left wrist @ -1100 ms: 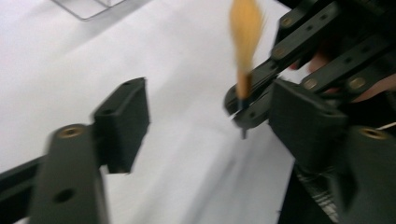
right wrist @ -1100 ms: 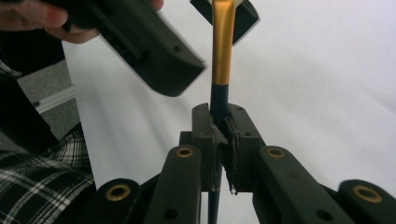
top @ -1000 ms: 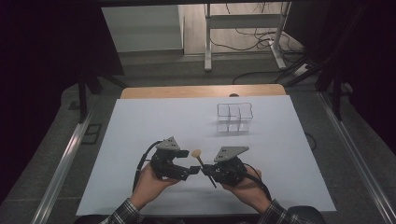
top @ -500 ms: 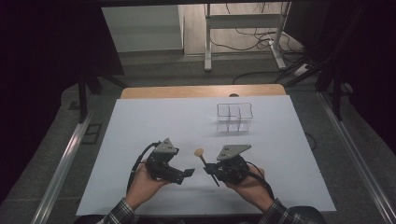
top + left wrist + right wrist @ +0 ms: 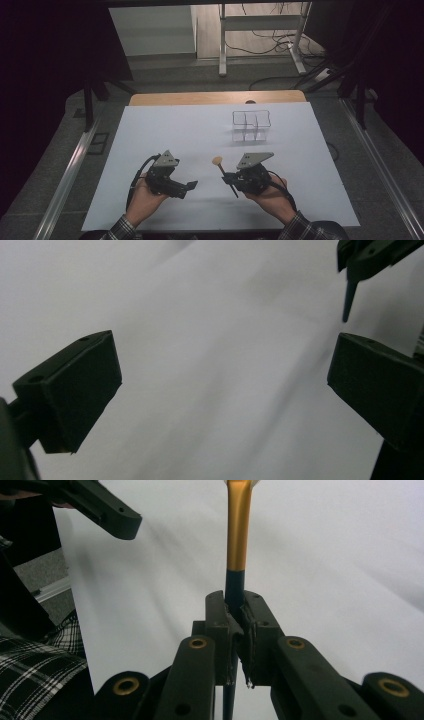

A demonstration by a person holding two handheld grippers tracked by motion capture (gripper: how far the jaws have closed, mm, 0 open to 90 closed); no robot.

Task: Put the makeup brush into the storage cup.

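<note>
Left tool point(image 5: 187, 186) jaws just opened wide, empty; right tool point(image 5: 229, 178) jaws clamped together

High view: dim overall, the white surface point(image 5: 165, 130) evenly lit from above and the surroundings lost in near-black; soft, faint shadows are cast just under the two grippers, no glare is seen. Slight bowing of straight lines is noted toward the frame edges. Left gripper view: low contrast, greyish cast, the black fingers point(image 5: 75, 390) rendered soft and the surface behind them smeared. Right gripper view: near fingers sharp, brush handle point(image 5: 239, 530) carrying a mild highlight, background defocused.
</note>
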